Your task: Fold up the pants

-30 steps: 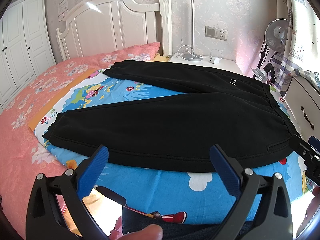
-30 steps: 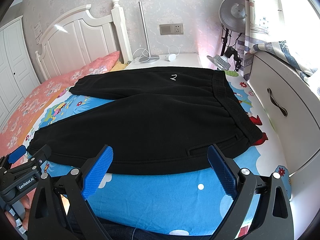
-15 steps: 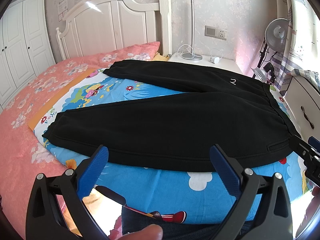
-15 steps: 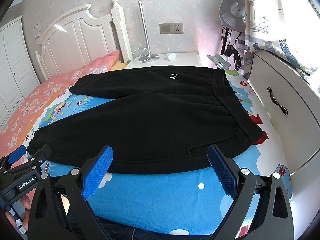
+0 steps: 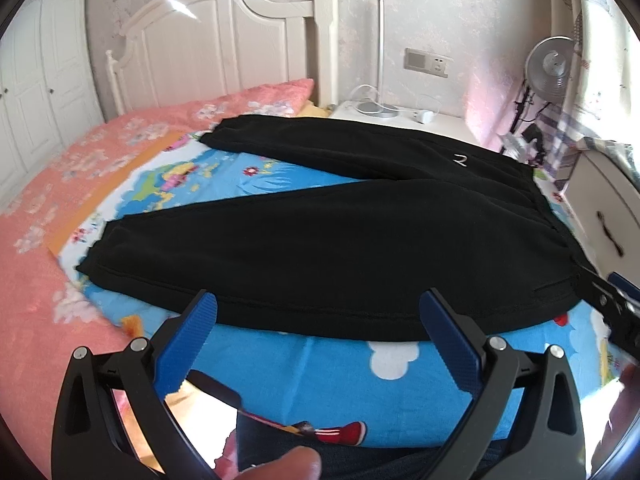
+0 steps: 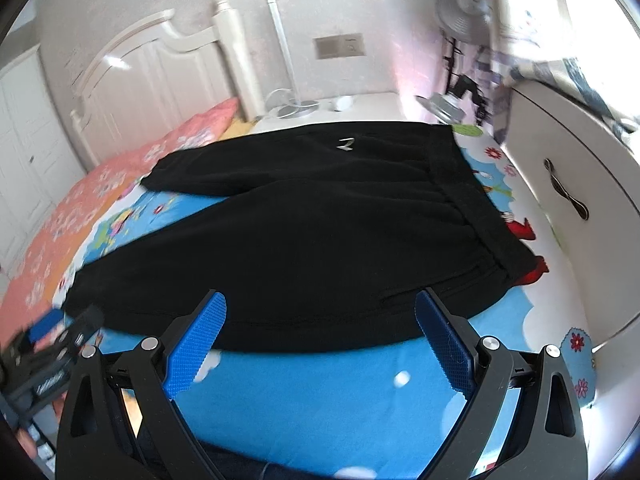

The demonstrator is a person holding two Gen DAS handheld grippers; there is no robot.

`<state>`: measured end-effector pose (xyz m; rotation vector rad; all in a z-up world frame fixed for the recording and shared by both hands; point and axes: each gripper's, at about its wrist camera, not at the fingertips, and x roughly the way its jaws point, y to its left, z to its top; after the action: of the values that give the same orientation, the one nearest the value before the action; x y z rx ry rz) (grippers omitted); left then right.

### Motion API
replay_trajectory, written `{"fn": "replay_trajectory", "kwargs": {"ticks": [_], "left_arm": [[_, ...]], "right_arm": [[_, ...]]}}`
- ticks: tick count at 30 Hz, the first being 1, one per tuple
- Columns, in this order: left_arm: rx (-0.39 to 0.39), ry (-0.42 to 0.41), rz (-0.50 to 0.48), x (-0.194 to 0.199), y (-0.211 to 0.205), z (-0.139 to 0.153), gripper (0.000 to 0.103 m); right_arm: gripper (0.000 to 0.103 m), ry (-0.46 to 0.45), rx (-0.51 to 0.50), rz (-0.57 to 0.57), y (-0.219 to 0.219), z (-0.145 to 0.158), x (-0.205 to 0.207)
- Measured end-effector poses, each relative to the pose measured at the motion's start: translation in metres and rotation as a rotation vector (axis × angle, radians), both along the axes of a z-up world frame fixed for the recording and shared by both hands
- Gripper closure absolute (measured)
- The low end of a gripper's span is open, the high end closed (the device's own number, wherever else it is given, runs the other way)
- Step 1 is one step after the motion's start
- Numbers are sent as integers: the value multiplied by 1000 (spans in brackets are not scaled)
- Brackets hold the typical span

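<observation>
At the far left, the pink floral bedspread blurs toward the frame edge, its pattern hard to read. On it lies a blue cartoon-print sheet, and the black pants lie flat and unfolded across that sheet, legs spread toward the left, waistband to the right. The left gripper hangs just short of the near pant leg's hem, released, its blue pads wide apart with nothing between them. The right gripper is likewise spread and empty near the hip. A small pale logo shows, too smeared to read. The white drawer unit is cut off at the right edge.
</observation>
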<state>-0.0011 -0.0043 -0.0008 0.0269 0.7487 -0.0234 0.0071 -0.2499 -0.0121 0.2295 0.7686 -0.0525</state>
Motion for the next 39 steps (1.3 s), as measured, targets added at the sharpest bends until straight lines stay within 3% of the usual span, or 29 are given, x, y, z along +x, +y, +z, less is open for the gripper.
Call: {"fn": "replay_trajectory", "kwargs": {"ticks": [5,11,15,18,21,24,29,30,31,32,33,36,39], "left_arm": [[-138,-18,-73,7,5,-11,2],[-136,70,-148,31,3,-36,2],[-171,99,-154,49,13,-48,2],[-158,119,-118,70,23,-55,2],[-168,144,-69,87,37,-58,2],[-168,163,-26,100,48,-60,2],[-153,185,27,110,61,-59,2],[-151,188,35,110,63,-60,2],[-153,193,51,110,67,-60,2],[-153,196,64,110,70,-61,2],[-153,200,80,111,73,-61,2],[-169,215,109,111,78,-63,2],[-189,210,114,112,78,-61,2]], "right_arm": [[11,41,-30,-58,-69,3,70],[10,212,-213,-6,-150,-12,219],[11,378,-419,158,-170,-33,302],[12,438,-535,280,-174,-44,342],[14,453,-502,342,-178,-47,370],[23,494,-449,397,-180,-60,400],[30,577,-432,413,-189,-86,431],[34,579,-415,431,-190,-90,432],[45,575,-394,440,-191,-89,436],[74,580,-351,452,-192,-88,438],[90,595,-285,484,-190,-87,438],[98,567,-382,513,-176,-80,426],[98,404,-396,465,-167,-40,400]]}}
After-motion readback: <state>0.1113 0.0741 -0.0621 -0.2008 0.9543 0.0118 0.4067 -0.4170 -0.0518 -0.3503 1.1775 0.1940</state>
